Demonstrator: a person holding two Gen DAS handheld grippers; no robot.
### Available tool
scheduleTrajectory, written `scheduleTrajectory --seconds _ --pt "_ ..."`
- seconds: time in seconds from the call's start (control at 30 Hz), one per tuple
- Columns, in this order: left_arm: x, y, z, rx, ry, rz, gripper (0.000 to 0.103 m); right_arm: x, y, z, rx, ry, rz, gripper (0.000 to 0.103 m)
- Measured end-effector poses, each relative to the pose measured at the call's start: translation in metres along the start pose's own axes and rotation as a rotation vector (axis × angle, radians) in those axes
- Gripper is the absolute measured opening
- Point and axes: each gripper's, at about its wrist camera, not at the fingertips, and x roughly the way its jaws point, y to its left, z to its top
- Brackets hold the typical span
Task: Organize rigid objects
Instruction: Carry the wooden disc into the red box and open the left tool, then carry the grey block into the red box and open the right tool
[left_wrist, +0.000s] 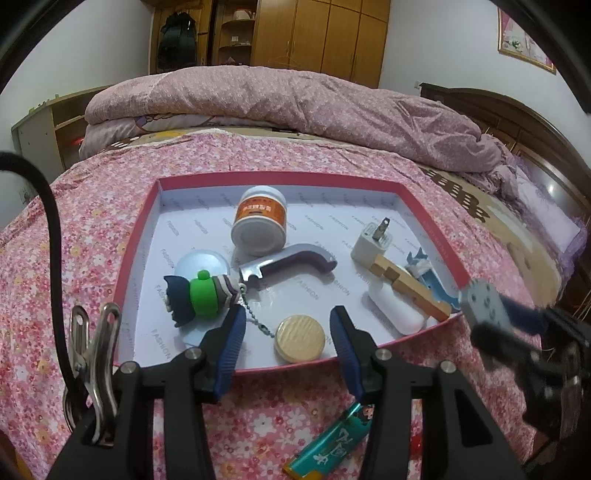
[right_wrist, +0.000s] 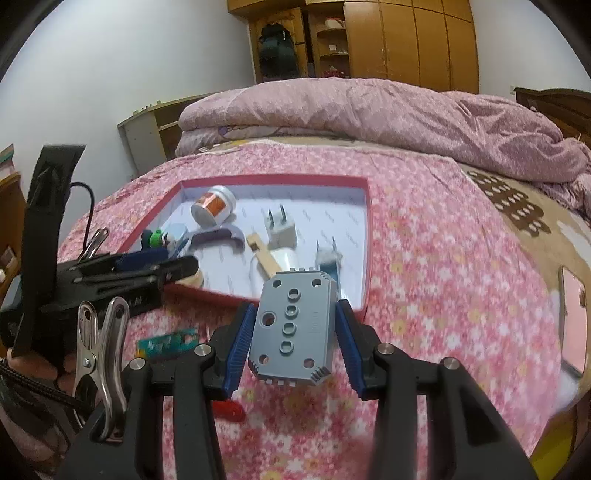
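Note:
A red-rimmed white box lid lies on the pink floral bedspread and holds several items: an orange-labelled jar, a grey curved handle, a green and navy toy figure, a wooden disc, a white charger and a wooden block. My left gripper is open just above the lid's near edge, over the disc. My right gripper is shut on a grey plastic block with holes, held near the lid's front right corner; it also shows in the left wrist view.
A teal lighter lies on the bedspread in front of the lid, also in the right wrist view. A small red object lies under my right gripper. A rolled pink quilt lies behind, with wardrobes beyond.

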Motion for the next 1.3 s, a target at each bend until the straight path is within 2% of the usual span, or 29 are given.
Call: scheduleTrajectory --seconds 0.3,0.87,1.3 --pt "-0.011 0.003 -0.001 0.01 -0.028 -0.007 0.051 0.015 -0.007 0.027 0.005 -0.021 -0.018 0.045" --pt "-0.001 -0.002 0.002 0.03 -0.014 0.021 0.051 0.069 -0.029 0.069 0.033 -0.018 -0.017 0.045" --pt "0.005 -0.004 0.004 0.057 -0.028 0.051 0.051 0.096 -0.033 0.071 0.036 0.0 0.005 0.046"
